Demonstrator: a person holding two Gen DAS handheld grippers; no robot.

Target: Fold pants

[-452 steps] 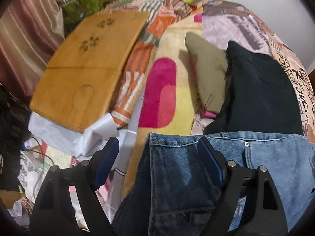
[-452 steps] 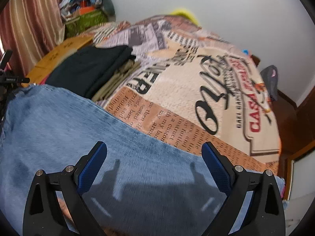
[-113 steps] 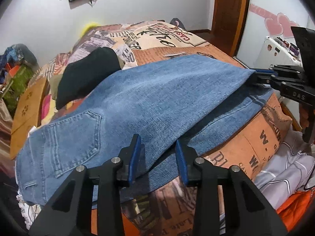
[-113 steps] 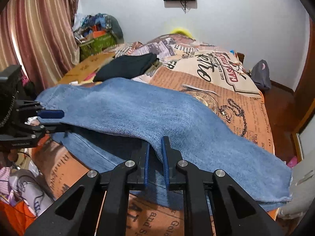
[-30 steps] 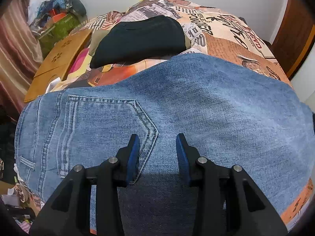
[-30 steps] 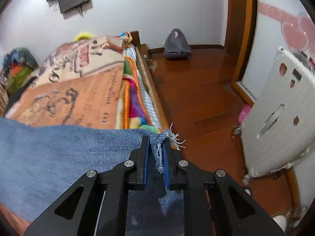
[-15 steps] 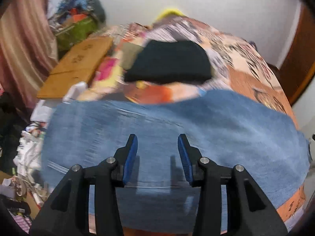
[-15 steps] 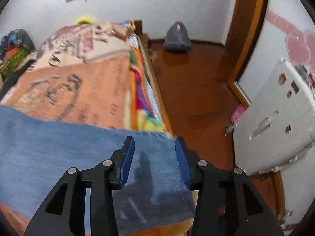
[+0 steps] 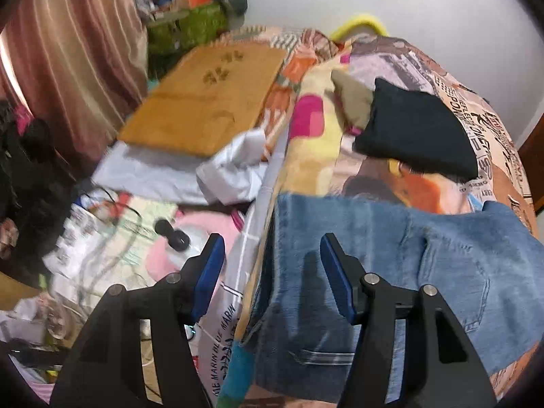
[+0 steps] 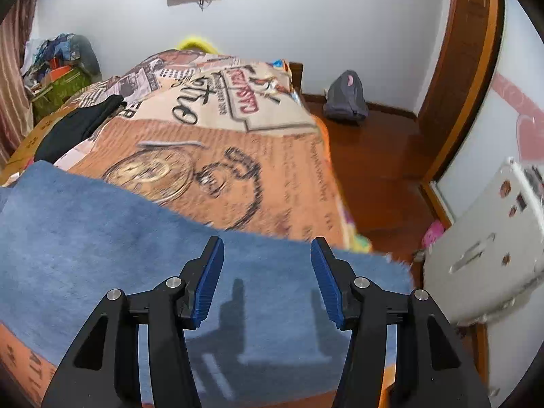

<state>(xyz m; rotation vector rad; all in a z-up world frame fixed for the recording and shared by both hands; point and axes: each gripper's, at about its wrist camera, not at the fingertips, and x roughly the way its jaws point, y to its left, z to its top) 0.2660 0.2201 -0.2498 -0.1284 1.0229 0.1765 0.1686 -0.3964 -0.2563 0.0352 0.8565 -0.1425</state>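
Note:
Blue jeans (image 9: 391, 265) lie folded lengthwise across the near edge of the bed. In the left wrist view their waist end with a back pocket hangs over the bed's left corner. My left gripper (image 9: 272, 272) hovers above that waist edge; its jaws are opening and nothing is between them. In the right wrist view the jeans' leg end (image 10: 238, 272) lies flat with a frayed hem at the right. My right gripper (image 10: 267, 278) hangs over it, jaws opening, holding nothing.
The bed carries a printed orange blanket (image 10: 238, 156) with a folded black garment (image 9: 414, 132) and an olive one (image 9: 353, 98) further back. A wooden board (image 9: 210, 95) and floor clutter lie left of the bed. A white appliance (image 10: 482, 255) stands right.
Both grippers have let go of the jeans and opened wider. The left one swung left to the waist end; the right one drew back and up from the hem.

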